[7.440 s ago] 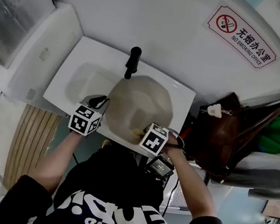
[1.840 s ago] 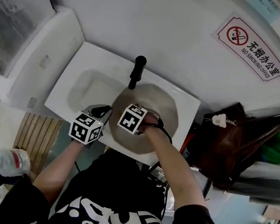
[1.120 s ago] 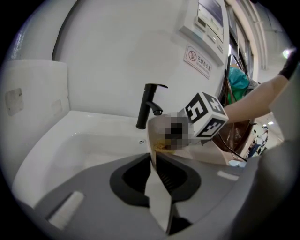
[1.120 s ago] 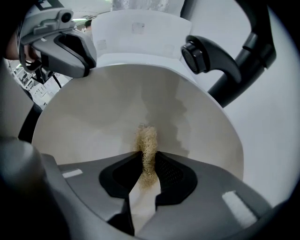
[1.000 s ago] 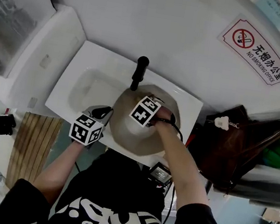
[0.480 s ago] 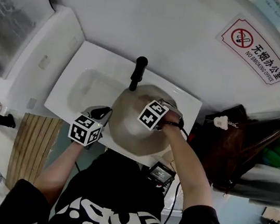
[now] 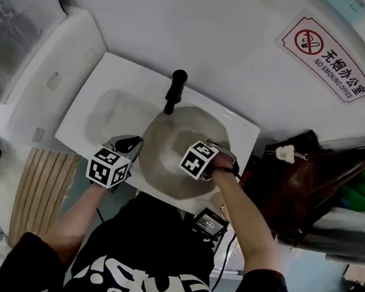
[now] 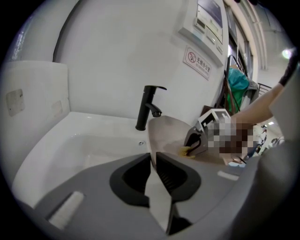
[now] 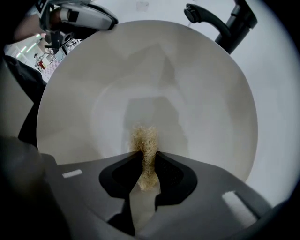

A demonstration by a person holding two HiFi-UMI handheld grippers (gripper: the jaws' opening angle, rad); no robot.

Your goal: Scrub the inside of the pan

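Looking down from the head view, I see a white sink (image 7: 98,73) against a pale wall, with a black faucet (image 7: 173,91) standing at its back edge and leaning out over the far rim of the pan (image 7: 165,149). A no-smoking sign (image 7: 327,53) hangs on the wall up to the right, and a brown bag (image 7: 286,186) sits just beside the sink's right end. From up there the marker cubes cover both sets of jaws, so I read those from the gripper views. The pan rests tilted in the right part of the basin, its hollow facing me. My left gripper (image 8: 153,164) is clenched on the pan's near-left rim, and the thin pale wall runs straight between its jaws. My right gripper (image 9: 147,161) reaches into the bowl from the right side, jaws pinched on a tan fibrous scrubber (image 9: 144,140). Its frayed end sticks out past the tips against the pan's smooth inner surface, low in the hollow, and the faucet rises beyond the pan's far edge.
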